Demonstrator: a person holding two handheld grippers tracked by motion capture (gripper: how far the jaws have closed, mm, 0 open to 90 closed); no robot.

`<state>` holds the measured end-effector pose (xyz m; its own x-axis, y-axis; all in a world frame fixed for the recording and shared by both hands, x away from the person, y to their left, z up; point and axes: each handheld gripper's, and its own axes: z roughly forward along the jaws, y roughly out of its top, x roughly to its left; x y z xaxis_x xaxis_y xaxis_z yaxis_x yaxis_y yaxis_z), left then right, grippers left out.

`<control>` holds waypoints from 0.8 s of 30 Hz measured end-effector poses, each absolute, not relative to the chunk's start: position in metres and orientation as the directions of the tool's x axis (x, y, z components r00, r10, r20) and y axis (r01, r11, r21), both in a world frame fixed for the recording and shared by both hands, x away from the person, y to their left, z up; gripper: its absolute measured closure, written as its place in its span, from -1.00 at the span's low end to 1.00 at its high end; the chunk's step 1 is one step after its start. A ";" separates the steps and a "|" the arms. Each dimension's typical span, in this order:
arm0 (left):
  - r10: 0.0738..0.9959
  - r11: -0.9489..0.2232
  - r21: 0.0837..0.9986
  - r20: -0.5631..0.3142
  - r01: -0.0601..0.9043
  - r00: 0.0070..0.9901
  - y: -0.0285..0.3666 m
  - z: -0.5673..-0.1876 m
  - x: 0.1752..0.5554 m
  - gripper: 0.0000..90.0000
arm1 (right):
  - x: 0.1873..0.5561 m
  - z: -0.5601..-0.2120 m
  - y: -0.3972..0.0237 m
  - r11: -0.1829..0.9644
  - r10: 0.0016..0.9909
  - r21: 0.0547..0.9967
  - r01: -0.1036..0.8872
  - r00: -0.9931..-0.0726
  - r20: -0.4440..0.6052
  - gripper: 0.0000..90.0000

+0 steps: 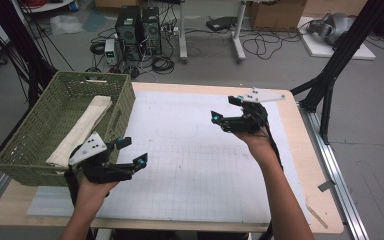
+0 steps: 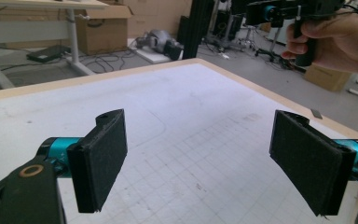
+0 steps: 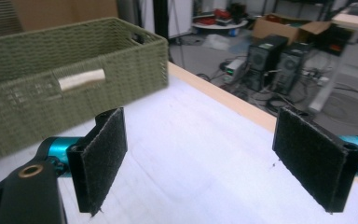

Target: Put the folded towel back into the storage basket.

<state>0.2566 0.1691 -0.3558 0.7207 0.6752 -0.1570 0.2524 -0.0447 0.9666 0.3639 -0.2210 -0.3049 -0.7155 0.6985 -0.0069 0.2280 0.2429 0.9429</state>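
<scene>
A person sits at a wooden table covered by a white gridded mat (image 1: 195, 150), holding a two-jaw gripper in each hand. At the table's left edge stands a green woven basket (image 1: 40, 135), and inside it lies a folded cream cloth (image 1: 82, 129) — a long, narrow bundle resting on the basket floor. Its long axis runs diagonally, from the near left part of the basket up toward the far right wall, where its far end rests just beside the handle slot; in the right gripper view a strip of the cloth (image 3: 81, 79) shows through that slot. The left gripper (image 1: 131, 151) hangs just outside the basket's near right corner, above the mat, with its jaws spread wide and nothing between them; the left gripper view looks across bare mat between its two black pads (image 2: 100, 163). The right gripper (image 1: 225, 108) is held over the far middle of the mat, well apart from the basket, its jaws also wide apart and holding nothing. Judging by this layout, the work looks close to finished — the cloth is folded and already in the basket, both grippers are free of it, and no other item lies on the mat. What may remain is only drawing the hands back.
</scene>
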 end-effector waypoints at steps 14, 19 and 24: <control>0.627 -0.071 0.965 -0.153 0.252 0.764 0.144 -0.380 0.269 -0.57 | 0.311 -0.355 -0.288 0.197 0.784 0.943 0.268 -0.620 0.012 -0.64; 0.617 -0.076 0.966 -0.149 0.247 0.772 0.138 -0.388 0.274 -0.57 | 0.296 -0.363 -0.302 0.222 0.809 0.938 0.266 -0.587 -0.025 -0.64; 0.601 -0.079 0.969 -0.140 0.233 0.787 0.135 -0.394 0.278 -0.57 | 0.277 -0.374 -0.312 0.230 0.830 0.936 0.266 -0.556 -0.046 -0.64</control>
